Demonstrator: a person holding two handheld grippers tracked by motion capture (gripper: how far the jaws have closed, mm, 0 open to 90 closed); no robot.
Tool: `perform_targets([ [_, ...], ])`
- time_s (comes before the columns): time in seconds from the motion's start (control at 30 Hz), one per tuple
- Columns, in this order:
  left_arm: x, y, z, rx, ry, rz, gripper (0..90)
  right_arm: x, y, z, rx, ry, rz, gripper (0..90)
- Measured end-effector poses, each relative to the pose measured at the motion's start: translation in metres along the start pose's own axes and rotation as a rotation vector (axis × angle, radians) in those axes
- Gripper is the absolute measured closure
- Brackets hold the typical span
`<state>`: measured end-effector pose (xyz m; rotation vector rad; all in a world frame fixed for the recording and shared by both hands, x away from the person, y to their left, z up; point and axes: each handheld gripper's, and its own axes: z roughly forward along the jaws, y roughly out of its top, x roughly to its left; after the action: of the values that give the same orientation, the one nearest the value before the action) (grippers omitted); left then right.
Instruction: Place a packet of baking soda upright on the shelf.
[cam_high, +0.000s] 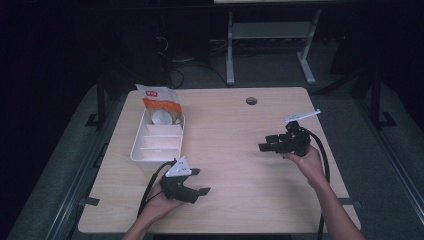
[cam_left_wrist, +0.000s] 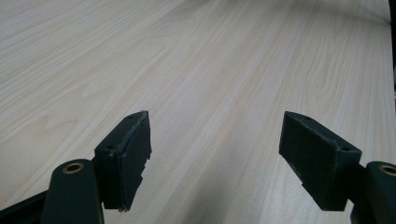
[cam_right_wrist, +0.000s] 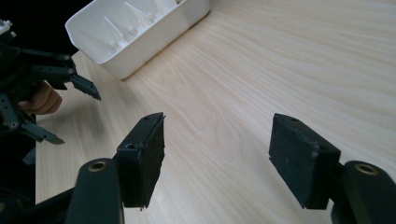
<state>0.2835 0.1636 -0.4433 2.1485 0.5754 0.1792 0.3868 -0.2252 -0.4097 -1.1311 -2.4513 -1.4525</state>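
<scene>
Both grippers are empty, jaws spread wide, nothing between them. Left gripper (cam_high: 192, 181) sits low at the near-left of the table (cam_high: 240, 150), held in the person's left hand (cam_high: 157, 202); in its own view (cam_left_wrist: 215, 154) the jaws point across bare wood. Right gripper (cam_high: 270, 143) is at the right side in the right hand (cam_high: 307, 162), jaws aimed left toward the tray; in its own view (cam_right_wrist: 217, 156) the jaws frame bare wood, with the tray (cam_right_wrist: 135, 32) up ahead to the left. The white tray (cam_high: 137, 150) lies on the left half of the table, long axis running away from the person, with cross dividers making compartments; a small white cup-like thing (cam_high: 161, 118) sits in the far one, hard to make out. An orange and white bag (cam_high: 159, 99) rests at the tray's far end, touching or overlapping it, can't tell which. Key relation: the tray's near end is just beyond and slightly left of the left gripper, close by, while the right gripper is well apart from it across the table. So the left hand is nearer, judged the likelier one to reach the tray, moving forward; the right would have to cross leftward.
</scene>
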Motion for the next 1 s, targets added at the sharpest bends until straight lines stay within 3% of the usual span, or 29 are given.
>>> perform_targets([
  [1.0, 0.001, -0.001, -0.001, 0.005, 0.005, -0.008, 24.8, 0.008, -0.055, -0.02, 0.032, -0.014, 0.037, 32.9],
])
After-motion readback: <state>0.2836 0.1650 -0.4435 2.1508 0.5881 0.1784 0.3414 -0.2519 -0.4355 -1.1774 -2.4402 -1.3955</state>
